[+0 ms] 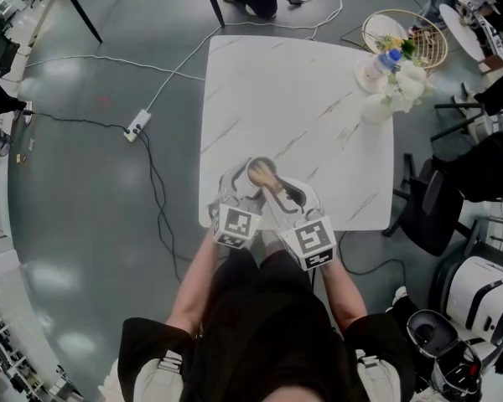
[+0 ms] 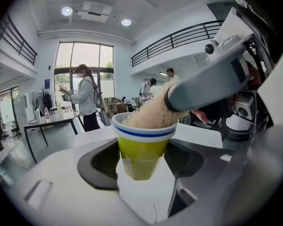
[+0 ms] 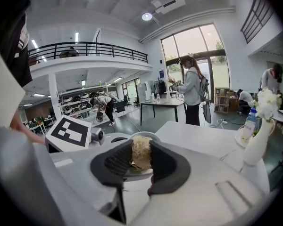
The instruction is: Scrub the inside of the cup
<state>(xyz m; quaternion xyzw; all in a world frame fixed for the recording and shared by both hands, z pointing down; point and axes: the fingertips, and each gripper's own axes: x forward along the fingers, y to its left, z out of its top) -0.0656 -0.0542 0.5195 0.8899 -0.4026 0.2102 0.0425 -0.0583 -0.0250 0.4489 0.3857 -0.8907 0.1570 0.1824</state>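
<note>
Near the front edge of the white marble table [image 1: 318, 107] a yellow-green cup [image 2: 142, 147] with a white rim and a blue stripe sits upright between the dark pads of my left gripper [image 2: 142, 163], which grips its sides. A beige fibrous scrubber [image 2: 151, 114] is pushed down into the cup's mouth. My right gripper [image 3: 140, 167] is shut on that scrubber [image 3: 140, 154], just over the cup's rim [image 3: 153, 135]. From above, the cup [image 1: 256, 172] shows with the left gripper [image 1: 239, 188] and the right gripper [image 1: 277, 191] meeting at it.
A white vase of flowers [image 1: 386, 99], a water bottle [image 1: 389, 59] and a wire basket [image 1: 402, 36] stand at the table's far right corner. A power strip with cables [image 1: 137, 126] lies on the floor to the left. A dark chair [image 1: 436, 208] stands at the right.
</note>
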